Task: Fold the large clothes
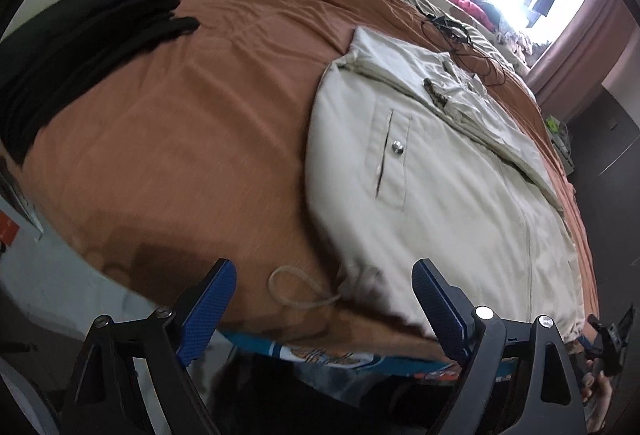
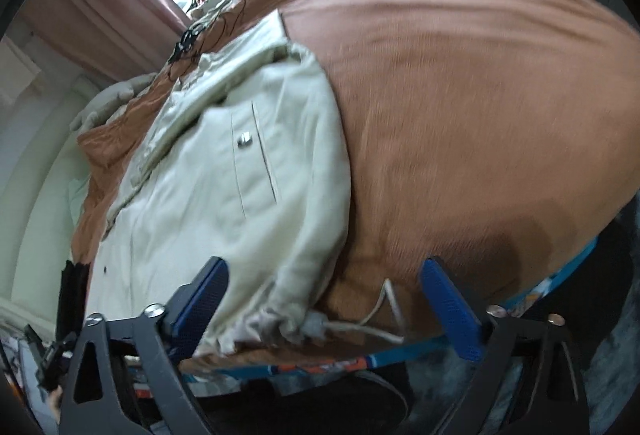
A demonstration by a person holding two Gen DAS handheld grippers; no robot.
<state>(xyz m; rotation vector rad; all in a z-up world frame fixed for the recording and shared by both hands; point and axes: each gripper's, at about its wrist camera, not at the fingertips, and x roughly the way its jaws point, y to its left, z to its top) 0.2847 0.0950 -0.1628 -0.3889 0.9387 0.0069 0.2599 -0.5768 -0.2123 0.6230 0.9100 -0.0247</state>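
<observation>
A large beige jacket [image 1: 440,171] lies flat on the orange bedspread [image 1: 180,115], its snap pocket [image 1: 394,151] facing up. Its near hem corner with a drawstring loop [image 1: 296,291] sits at the bed edge, between the blue pads of my left gripper [image 1: 324,301], which is open and not pressing on the cloth. In the right wrist view the same jacket [image 2: 240,175] fills the left half. Its other hem corner, with a white cord [image 2: 360,327], lies between the wide-apart fingers of my right gripper [image 2: 326,305], which is open.
Folded black clothes [image 1: 80,47] lie at the far left of the bed. Black cables [image 1: 452,31] lie beyond the jacket, and pink items [image 1: 468,3] are heaped near the bright window. A blue patterned sheet [image 2: 400,355] shows along the bed's near edge.
</observation>
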